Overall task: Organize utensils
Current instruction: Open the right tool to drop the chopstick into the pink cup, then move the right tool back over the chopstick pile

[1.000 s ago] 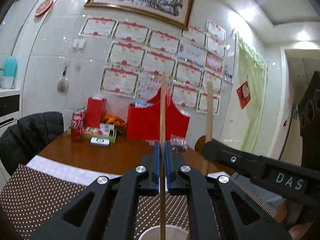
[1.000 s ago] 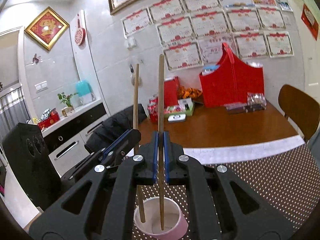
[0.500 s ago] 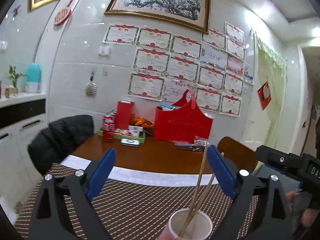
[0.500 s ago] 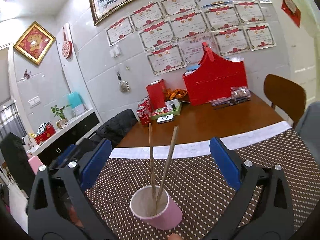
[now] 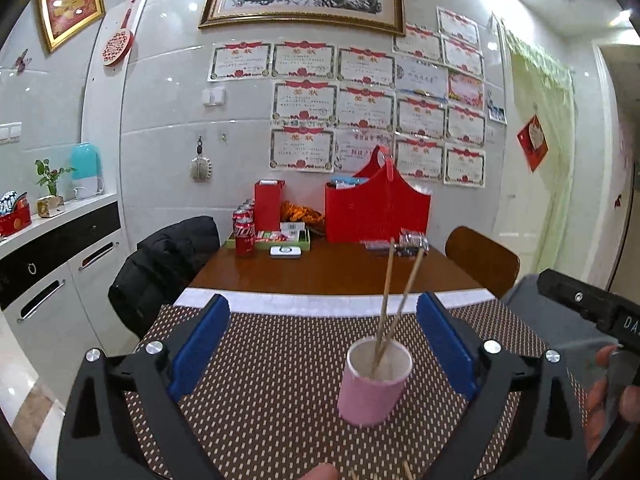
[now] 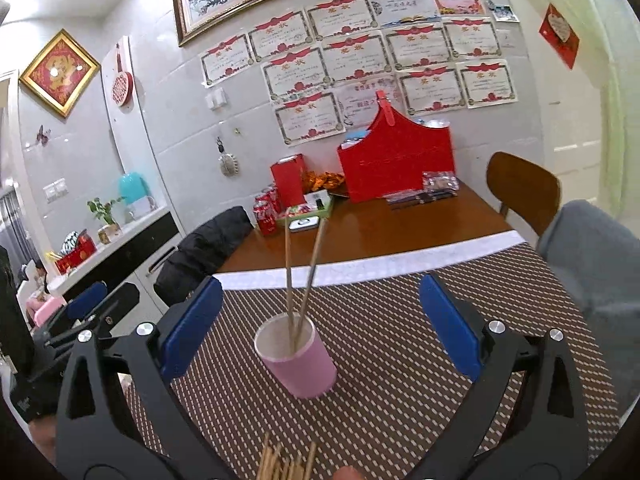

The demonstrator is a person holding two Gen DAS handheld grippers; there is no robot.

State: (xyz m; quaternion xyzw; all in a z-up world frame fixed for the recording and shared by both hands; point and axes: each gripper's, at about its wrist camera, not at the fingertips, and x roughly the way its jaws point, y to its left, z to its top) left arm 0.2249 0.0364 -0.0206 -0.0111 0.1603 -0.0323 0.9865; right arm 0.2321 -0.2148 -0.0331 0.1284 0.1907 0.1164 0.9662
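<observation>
Left-wrist footage showed the left gripper (image 5: 322,344) with its blue pads spread wide and nothing clamped between them; the pink cup (image 5: 374,382) stood on the dotted mat (image 5: 260,360) between the two pads and slightly toward the right one, untouched. Two chopsticks (image 5: 394,304) were seen standing in that cup, leaning apart with their tips fanned above the rim. Right-wrist footage showed the right gripper (image 6: 320,322) likewise fully spread and empty, the same pink cup (image 6: 298,360) being framed between its pads with both chopsticks (image 6: 298,276) inside. On the near side of the cup, at the bottom edge of that view, a loose bundle of further chopsticks (image 6: 286,462) was seen lying on the mat; its exact count could not be told, though several ends were visible. The step in hand was judged to be the release of a pair into the cup, with both claws clear of it. The next move was judged to call for a reach to the bundle nearer than the cup, where single sticks would have to be separated and pinched near one end. One cup, two placed sticks and two grippers were counted.
</observation>
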